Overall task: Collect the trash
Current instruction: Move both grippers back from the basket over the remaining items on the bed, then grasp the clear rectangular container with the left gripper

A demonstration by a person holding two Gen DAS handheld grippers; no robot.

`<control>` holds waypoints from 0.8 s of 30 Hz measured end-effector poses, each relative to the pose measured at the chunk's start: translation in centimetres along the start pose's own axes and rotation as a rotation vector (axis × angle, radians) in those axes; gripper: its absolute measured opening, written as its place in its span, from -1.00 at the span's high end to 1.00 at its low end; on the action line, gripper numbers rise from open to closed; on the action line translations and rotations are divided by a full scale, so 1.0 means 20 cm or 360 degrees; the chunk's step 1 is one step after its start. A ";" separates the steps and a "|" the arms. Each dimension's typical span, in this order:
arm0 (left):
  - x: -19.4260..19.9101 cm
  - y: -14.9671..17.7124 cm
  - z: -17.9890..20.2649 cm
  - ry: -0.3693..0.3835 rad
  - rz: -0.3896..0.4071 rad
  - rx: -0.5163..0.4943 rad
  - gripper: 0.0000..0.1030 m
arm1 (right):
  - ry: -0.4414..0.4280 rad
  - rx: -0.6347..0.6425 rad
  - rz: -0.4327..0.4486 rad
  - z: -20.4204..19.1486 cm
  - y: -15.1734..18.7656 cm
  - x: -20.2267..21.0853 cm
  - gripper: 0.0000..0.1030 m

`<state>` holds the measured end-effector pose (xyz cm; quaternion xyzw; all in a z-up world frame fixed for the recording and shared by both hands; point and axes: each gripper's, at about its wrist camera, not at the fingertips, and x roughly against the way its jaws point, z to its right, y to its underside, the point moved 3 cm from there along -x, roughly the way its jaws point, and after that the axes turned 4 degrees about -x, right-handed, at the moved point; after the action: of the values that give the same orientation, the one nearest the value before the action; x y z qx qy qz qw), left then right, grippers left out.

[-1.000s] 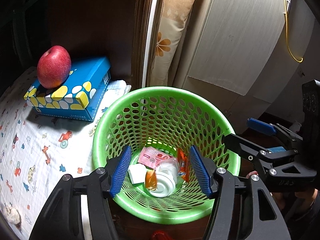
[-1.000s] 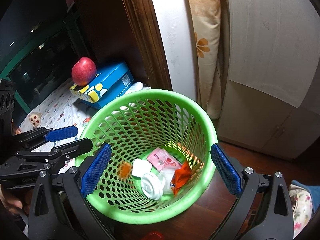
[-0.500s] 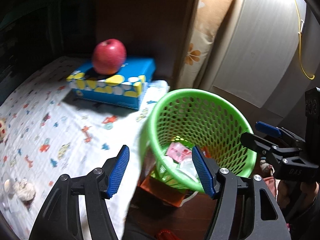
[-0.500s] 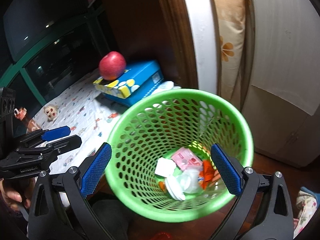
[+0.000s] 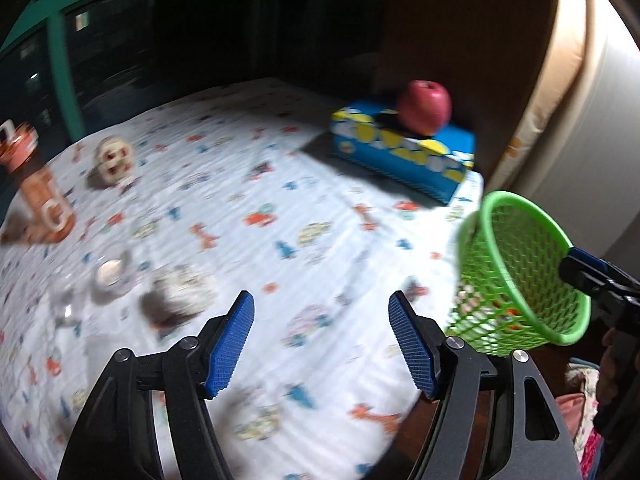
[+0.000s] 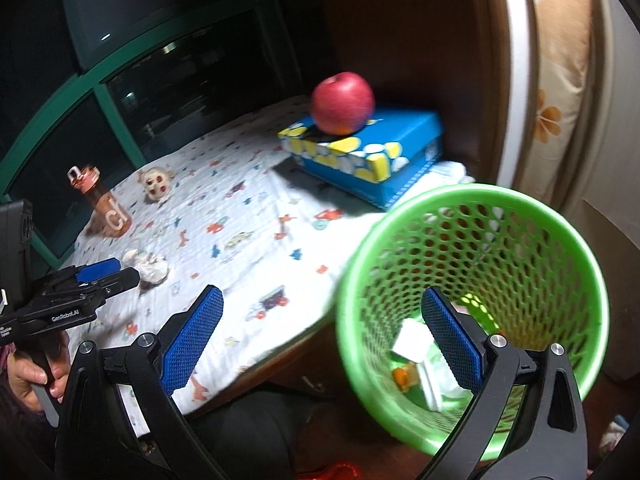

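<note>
The crumpled whitish wad of paper [image 5: 182, 286] lies on the white table cloth with small coloured prints [image 5: 280, 208], near a small clear piece of rubbish [image 5: 110, 276] and well apart from the green perforated plastic basket [image 6: 480, 280], which stands beside the table and holds several wrappers. The risk is a poor grip: the wad is light, so a fast or shallow closing could push it away or catch the cloth. The left gripper [image 5: 320, 344] points downward at the cloth; its jaws have just been opening, with nothing between them. The right gripper [image 6: 320, 340] is also wide apart and empty, tilted down between table and basket.
</note>
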<state>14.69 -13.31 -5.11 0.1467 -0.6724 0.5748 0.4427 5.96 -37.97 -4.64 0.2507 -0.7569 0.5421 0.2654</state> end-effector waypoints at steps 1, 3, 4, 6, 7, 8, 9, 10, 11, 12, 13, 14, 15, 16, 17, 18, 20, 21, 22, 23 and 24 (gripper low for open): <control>0.01 0.02 -0.07 -0.0053 0.0005 0.0029 -0.46 | -0.0016 0.0018 -0.0008 -0.04 0.00 -0.02 -0.90; 0.03 0.06 -0.19 -0.0143 0.0006 0.0068 -0.46 | -0.0044 0.0051 -0.0025 -0.12 -0.01 -0.05 -0.91; 0.03 0.08 -0.26 -0.0181 0.0001 0.0095 -0.46 | -0.0058 0.0072 -0.0034 -0.16 -0.01 -0.07 -0.90; 0.04 0.13 -0.39 -0.0224 -0.0014 0.0158 -0.46 | -0.0084 0.0106 -0.0048 -0.23 -0.01 -0.10 -0.91; 0.04 0.15 -0.45 -0.0248 -0.0022 0.0189 -0.46 | -0.0098 0.0121 -0.0057 -0.27 -0.01 -0.12 -0.91; 0.04 0.18 -0.52 -0.0278 -0.0036 0.0226 -0.46 | -0.0111 0.0135 -0.0064 -0.30 -0.01 -0.13 -0.91; 0.03 0.20 -0.58 -0.0297 -0.0048 0.0254 -0.46 | -0.0128 0.0154 -0.0073 -0.34 -0.01 -0.15 -0.90; 0.03 0.23 -0.63 -0.0315 -0.0061 0.0282 -0.46 | -0.0139 0.0167 -0.0081 -0.37 -0.01 -0.17 -0.91; 0.02 0.25 -0.69 -0.0334 -0.0078 0.0307 -0.46 | -0.0152 0.0179 -0.0094 -0.40 -0.01 -0.19 -0.91; 0.01 0.27 -0.74 -0.0351 -0.0095 0.0329 -0.46 | -0.0164 0.0190 -0.0104 -0.43 -0.01 -0.21 -0.91; 0.00 0.30 -0.77 -0.0364 -0.0110 0.0346 -0.46 | -0.0175 0.0205 -0.0116 -0.47 0.00 -0.22 -0.91; -0.01 0.32 -0.81 -0.0375 -0.0131 0.0362 -0.46 | -0.0187 0.0222 -0.0128 -0.50 0.00 -0.25 -0.91; -0.03 0.34 -0.84 -0.0384 -0.0151 0.0375 -0.46 | -0.0196 0.0234 -0.0139 -0.53 0.00 -0.26 -0.91; -0.05 0.36 -0.87 -0.0394 -0.0173 0.0389 -0.46 | -0.0206 0.0248 -0.0151 -0.56 0.01 -0.28 -0.91; -0.07 0.38 -0.89 -0.0399 -0.0190 0.0399 -0.46 | -0.0217 0.0261 -0.0164 -0.59 0.01 -0.30 -0.91; -0.09 0.39 -0.91 -0.0399 -0.0208 0.0409 -0.46 | -0.0225 0.0272 -0.0174 -0.62 0.01 -0.32 -0.90; -0.12 0.42 -0.94 -0.0405 -0.0236 0.0420 -0.46 | -0.0239 0.0291 -0.0194 -0.66 0.02 -0.35 -0.91; -0.14 0.43 -0.96 -0.0408 -0.0251 0.0428 -0.45 | -0.0244 0.0299 -0.0205 -0.68 0.02 -0.37 -0.90; -0.15 0.44 -0.97 -0.0403 -0.0259 0.0437 -0.45 | -0.0249 0.0306 -0.0215 -0.69 0.03 -0.38 -0.91; -0.16 0.45 -0.98 -0.0396 -0.0269 0.0445 -0.45 | -0.0253 0.0314 -0.0226 -0.71 0.03 -0.40 -0.90; -0.18 0.46 -0.99 -0.0393 -0.0280 0.0451 -0.43 | -0.0256 0.0321 -0.0235 -0.73 0.03 -0.42 -0.90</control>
<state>18.74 6.21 -14.75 0.3349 -0.6186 0.6005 0.3803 13.52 -23.12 -6.76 0.3738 -0.6970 0.5724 0.2165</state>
